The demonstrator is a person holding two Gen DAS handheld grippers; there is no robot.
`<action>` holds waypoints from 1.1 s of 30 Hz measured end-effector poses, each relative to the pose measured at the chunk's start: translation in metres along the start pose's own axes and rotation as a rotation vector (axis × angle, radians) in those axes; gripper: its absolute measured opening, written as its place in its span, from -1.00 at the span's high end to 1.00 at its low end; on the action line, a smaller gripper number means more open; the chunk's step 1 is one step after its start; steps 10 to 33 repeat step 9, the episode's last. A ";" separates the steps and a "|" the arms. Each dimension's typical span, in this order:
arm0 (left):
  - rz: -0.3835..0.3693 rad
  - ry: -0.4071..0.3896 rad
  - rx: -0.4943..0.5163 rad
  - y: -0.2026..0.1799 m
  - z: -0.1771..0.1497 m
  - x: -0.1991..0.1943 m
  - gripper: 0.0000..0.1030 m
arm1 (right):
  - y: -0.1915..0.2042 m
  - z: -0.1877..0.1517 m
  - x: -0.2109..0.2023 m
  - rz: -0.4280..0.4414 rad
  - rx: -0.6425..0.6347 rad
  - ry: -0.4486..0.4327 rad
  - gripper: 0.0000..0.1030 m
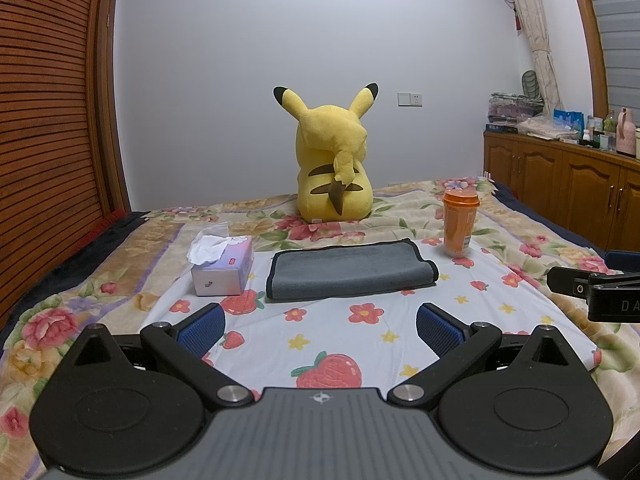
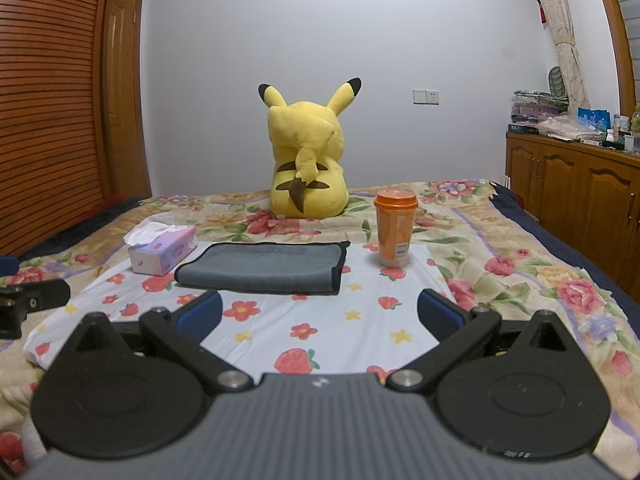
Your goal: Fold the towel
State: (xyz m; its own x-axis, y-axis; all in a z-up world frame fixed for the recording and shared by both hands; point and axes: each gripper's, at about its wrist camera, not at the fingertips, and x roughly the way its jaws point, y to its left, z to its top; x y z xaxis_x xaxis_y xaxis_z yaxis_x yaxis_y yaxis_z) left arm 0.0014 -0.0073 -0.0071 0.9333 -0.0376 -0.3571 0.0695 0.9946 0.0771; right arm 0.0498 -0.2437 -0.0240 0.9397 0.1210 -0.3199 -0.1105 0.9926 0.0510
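Left wrist view: we see the grey towel [image 1: 350,270] folded flat at frame centre on the strawberry-print cloth [image 1: 340,336], long axis running left-right, between tissue box [image 1: 222,266] and orange cup [image 1: 460,224]. Our left gripper [image 1: 320,330] sits level below it, jaws spread wide, holding nothing.

Right wrist view: towel [image 2: 262,266] centre-left, same left-right axis. Our right gripper [image 2: 318,318] is level, jaws apart, empty, short of the towel.
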 end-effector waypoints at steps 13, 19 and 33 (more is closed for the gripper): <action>0.001 0.000 0.000 0.000 0.000 0.000 -1.00 | 0.000 0.000 0.000 -0.001 -0.001 0.000 -1.00; 0.001 0.000 0.000 0.000 0.000 0.000 -1.00 | 0.000 0.000 0.000 -0.001 -0.001 0.000 -1.00; 0.001 0.000 0.000 0.000 0.000 0.000 -1.00 | 0.000 0.000 0.000 -0.001 -0.001 0.000 -1.00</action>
